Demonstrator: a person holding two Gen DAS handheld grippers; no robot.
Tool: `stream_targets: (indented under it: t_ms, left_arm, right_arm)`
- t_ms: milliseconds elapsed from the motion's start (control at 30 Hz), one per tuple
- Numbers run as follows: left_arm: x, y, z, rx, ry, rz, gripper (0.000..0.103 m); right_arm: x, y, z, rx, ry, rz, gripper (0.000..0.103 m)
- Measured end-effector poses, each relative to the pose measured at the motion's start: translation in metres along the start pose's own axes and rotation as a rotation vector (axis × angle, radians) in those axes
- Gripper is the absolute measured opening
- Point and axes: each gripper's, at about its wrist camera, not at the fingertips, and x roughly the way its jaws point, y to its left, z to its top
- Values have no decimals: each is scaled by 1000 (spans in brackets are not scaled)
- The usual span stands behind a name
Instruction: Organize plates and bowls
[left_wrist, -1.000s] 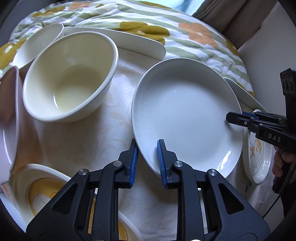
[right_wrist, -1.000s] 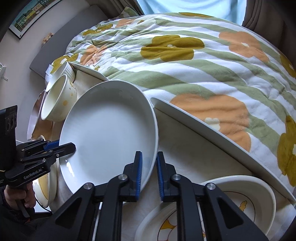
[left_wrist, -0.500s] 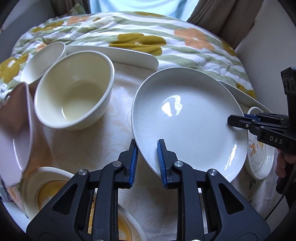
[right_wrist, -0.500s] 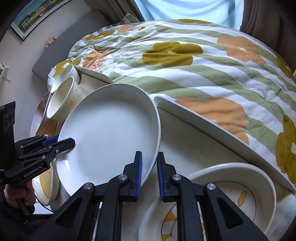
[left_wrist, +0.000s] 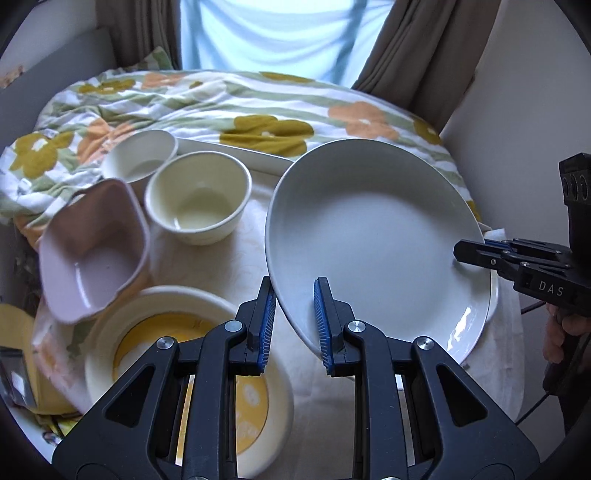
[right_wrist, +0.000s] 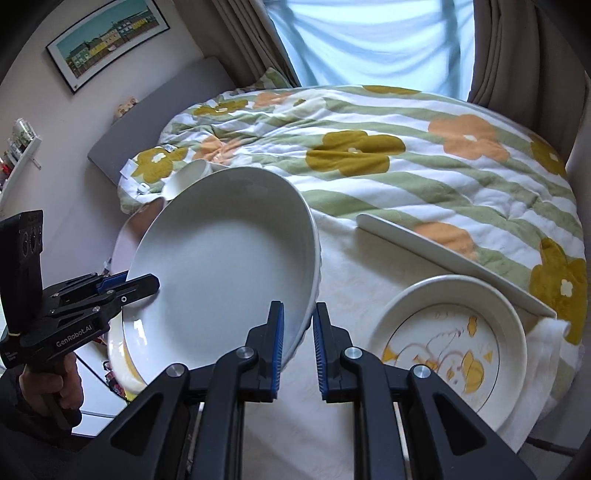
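A large white plate (left_wrist: 373, 240) hangs lifted and tilted above the table. My left gripper (left_wrist: 294, 321) is shut on its near rim; my right gripper (left_wrist: 476, 251) clamps the opposite rim. In the right wrist view the plate (right_wrist: 225, 273) is held by my right gripper (right_wrist: 298, 343), with my left gripper (right_wrist: 125, 284) at the far rim. A cream bowl (left_wrist: 197, 203), a smaller white bowl (left_wrist: 138, 158), a pink square bowl (left_wrist: 92, 251) and a yellow-pattern plate (left_wrist: 184, 369) sit at the left. A duck-pattern plate (right_wrist: 448, 343) sits at the right.
A long white tray edge (right_wrist: 447, 258) lies along the flowered quilt (right_wrist: 406, 155) behind the cream tablecloth (right_wrist: 354, 266). Another yellow-rimmed plate (right_wrist: 123, 365) lies under the lifted plate's left side. Curtains and a window stand behind.
Both grippers have raised the large white plate off the table and pulled back; the bowls and plates below now look smaller and farther away.
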Motion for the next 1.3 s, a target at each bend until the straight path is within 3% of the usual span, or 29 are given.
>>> stream_targets:
  t_ms: [233,500,867,1300]
  left_arm:
    - [-49,26,-44,-8,8,36,18]
    - [-66,78,-84,-33,57,18,18]
    - [-25,145,-96,33,168,-81,18]
    - [20,160,-89,167,227,-112,18]
  right_arm:
    - [-12,52,-36,-9,-7,47,14]
    - [9,105,-67,27,27,42,14]
    - [54,144,-86,169,56,-50,14]
    - [77,159,-92,262,48,-164,14]
